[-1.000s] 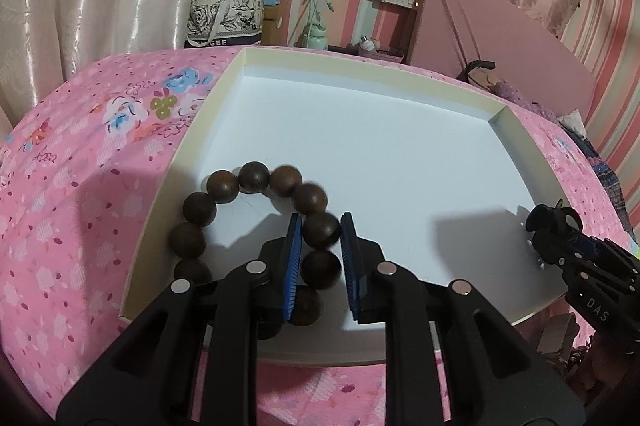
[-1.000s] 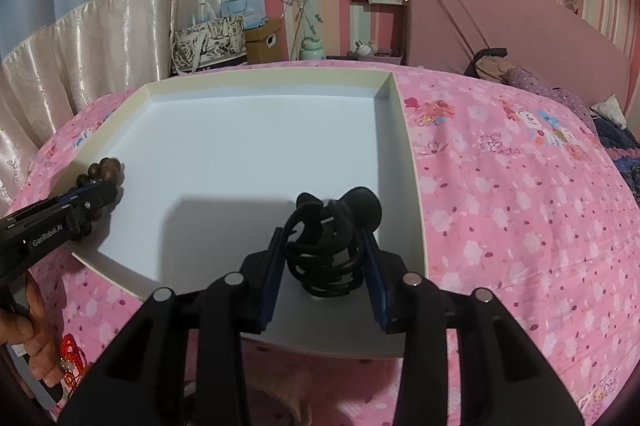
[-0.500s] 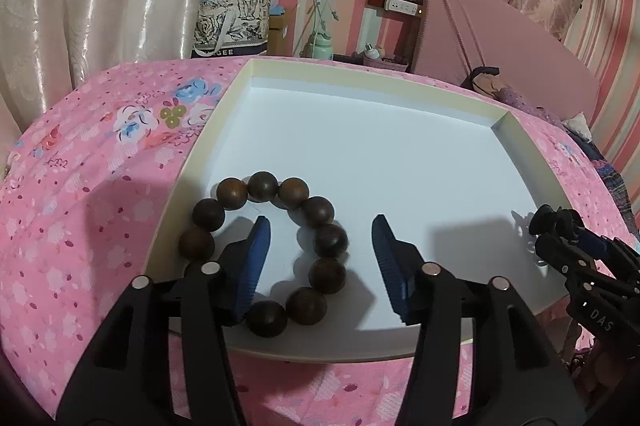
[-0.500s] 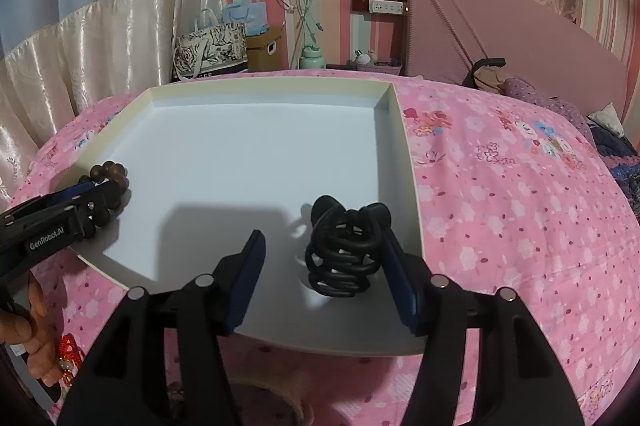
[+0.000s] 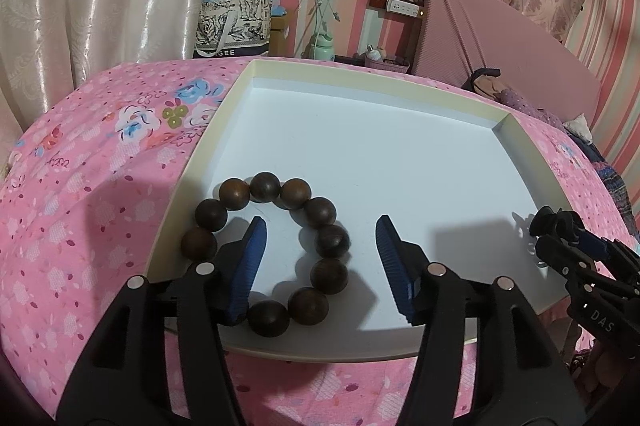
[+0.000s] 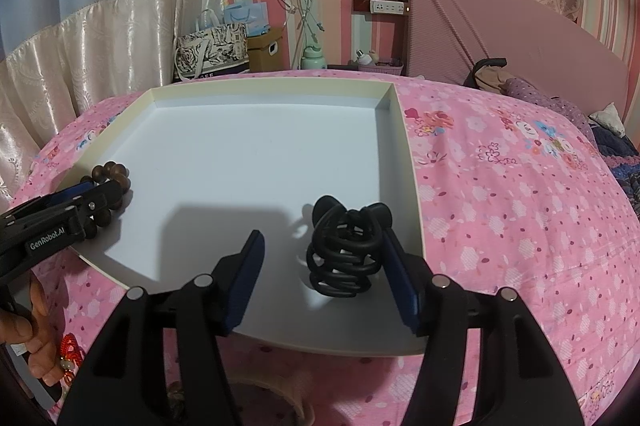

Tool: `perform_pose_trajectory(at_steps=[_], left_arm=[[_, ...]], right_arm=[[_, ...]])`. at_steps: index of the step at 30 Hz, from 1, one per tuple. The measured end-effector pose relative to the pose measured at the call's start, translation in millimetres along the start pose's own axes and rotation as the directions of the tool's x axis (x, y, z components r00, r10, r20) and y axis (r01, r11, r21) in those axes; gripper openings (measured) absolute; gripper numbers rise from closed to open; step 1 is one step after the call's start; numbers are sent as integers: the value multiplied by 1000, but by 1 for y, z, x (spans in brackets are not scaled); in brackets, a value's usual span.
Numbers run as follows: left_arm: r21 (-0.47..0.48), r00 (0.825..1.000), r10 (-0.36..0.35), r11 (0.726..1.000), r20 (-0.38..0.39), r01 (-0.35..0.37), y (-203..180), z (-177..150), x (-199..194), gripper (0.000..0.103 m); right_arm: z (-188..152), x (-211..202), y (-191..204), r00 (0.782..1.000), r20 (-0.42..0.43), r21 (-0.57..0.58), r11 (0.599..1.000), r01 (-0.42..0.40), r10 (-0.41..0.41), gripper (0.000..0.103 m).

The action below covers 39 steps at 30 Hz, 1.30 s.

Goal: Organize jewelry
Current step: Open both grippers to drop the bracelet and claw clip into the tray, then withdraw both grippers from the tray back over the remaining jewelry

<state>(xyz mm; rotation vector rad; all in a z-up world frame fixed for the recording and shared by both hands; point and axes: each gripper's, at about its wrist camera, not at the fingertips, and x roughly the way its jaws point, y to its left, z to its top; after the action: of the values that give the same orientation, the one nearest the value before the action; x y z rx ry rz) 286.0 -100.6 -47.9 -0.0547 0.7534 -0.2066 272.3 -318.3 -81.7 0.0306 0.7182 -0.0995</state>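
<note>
A bracelet of dark wooden beads [image 5: 330, 241] lies flat in the near left corner of a shallow white tray [image 5: 360, 75]. My left gripper [image 5: 320, 222] stands over it with its jaws opening; the right side of the bead ring lies between the blue pads, free of both. A black hair claw [image 6: 346, 258] rests in the tray's [image 6: 272, 86] near right corner. My right gripper [image 6: 322, 234] is open around it, with the claw close to the right pad and a wide gap on the left. Each gripper also shows in the other's view: left gripper [image 6: 94, 195], right gripper [image 5: 554, 226].
The tray sits on a bed with a pink floral cover [image 6: 500, 205]. A pink headboard [image 6: 500, 25] rises at the back right, with bags [image 5: 234, 25] and a box beyond the bed. A hand [image 6: 36, 346] holds the left gripper beside a red trinket [image 6: 70, 350].
Both grippers opened. The left let go of the bead bracelet and the right let go of the hair claw, which now rest on the tray floor. Neither hand shifted.
</note>
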Motion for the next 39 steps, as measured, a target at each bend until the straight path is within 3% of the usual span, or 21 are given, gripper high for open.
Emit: perform_pose_trajectory(at_steps=[18, 29, 31, 33, 34, 39], left_arm=[[-6, 1000, 4, 1000, 10, -4, 3, 0, -3, 67], [-6, 1000, 4, 1000, 16, -3, 4, 1, -3, 68], [-4, 1000, 6, 1000, 21, -6, 5, 1, -3, 72], [-1, 999, 14, 1000, 30, -14, 4, 3, -5, 79], [2, 999, 14, 1000, 37, -14, 4, 4, -7, 81], [3, 998, -1, 1000, 56, 0, 1, 13, -27, 90]], right_arm=[[0, 0, -1, 1000, 0, 1, 1000, -4, 4, 60], [0, 0, -1, 1000, 2, 2, 1000, -4, 4, 60], [1, -1, 0, 1000, 2, 4, 1000, -9, 9, 62], [3, -3, 3, 1000, 12, 5, 1000, -11, 11, 81], [4, -7, 3, 1000, 30, 15, 1000, -10, 10, 83], [15, -27, 0, 996, 68, 61, 996, -63, 59, 85]])
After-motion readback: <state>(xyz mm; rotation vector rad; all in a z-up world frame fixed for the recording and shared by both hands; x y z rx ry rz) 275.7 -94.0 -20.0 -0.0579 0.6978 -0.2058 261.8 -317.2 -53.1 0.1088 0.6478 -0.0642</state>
